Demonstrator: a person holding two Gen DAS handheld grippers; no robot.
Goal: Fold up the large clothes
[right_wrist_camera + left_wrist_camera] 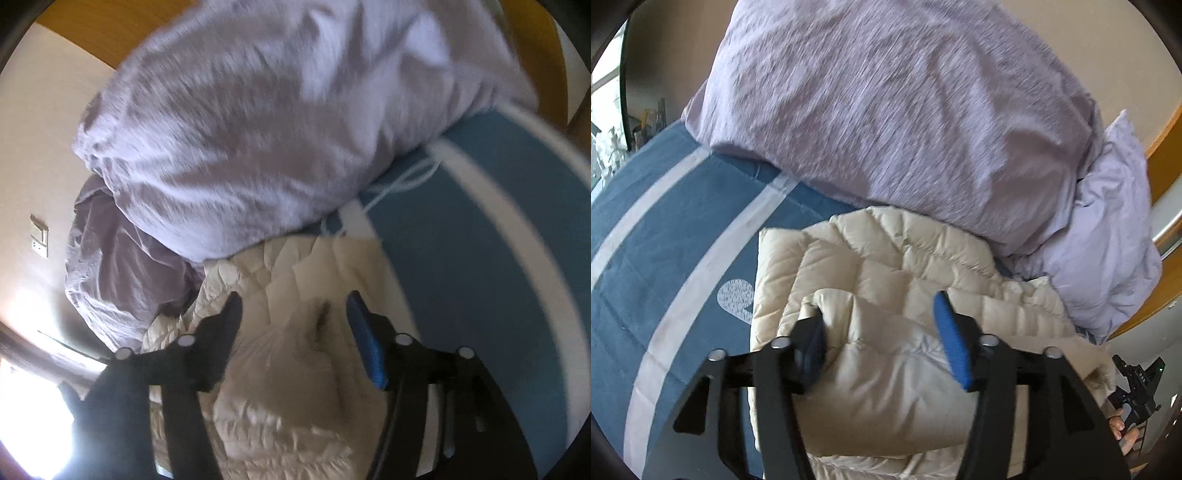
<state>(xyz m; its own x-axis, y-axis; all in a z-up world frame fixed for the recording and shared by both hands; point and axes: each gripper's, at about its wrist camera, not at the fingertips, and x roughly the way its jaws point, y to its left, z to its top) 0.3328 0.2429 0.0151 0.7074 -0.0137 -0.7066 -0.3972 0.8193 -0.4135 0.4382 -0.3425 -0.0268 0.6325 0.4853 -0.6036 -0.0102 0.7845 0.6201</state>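
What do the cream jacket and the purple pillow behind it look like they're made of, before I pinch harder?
Cream jacket: looks like a slick, slightly glossy synthetic shell, probably nylon or polyester, over lofty filling; stitched channels puff up and catch highlights. Purple pillow: matte woven cover, likely cotton or a blend, with a heathered look and soft creases, though motion blur leaves the weave uncertain.

both grippers' fingers point(951, 339) point(364, 343) spread apart

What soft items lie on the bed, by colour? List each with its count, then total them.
Cream puffer jacket: 1
Lilac pillows: 2
Blue striped bedsheet: 1
Total: 4
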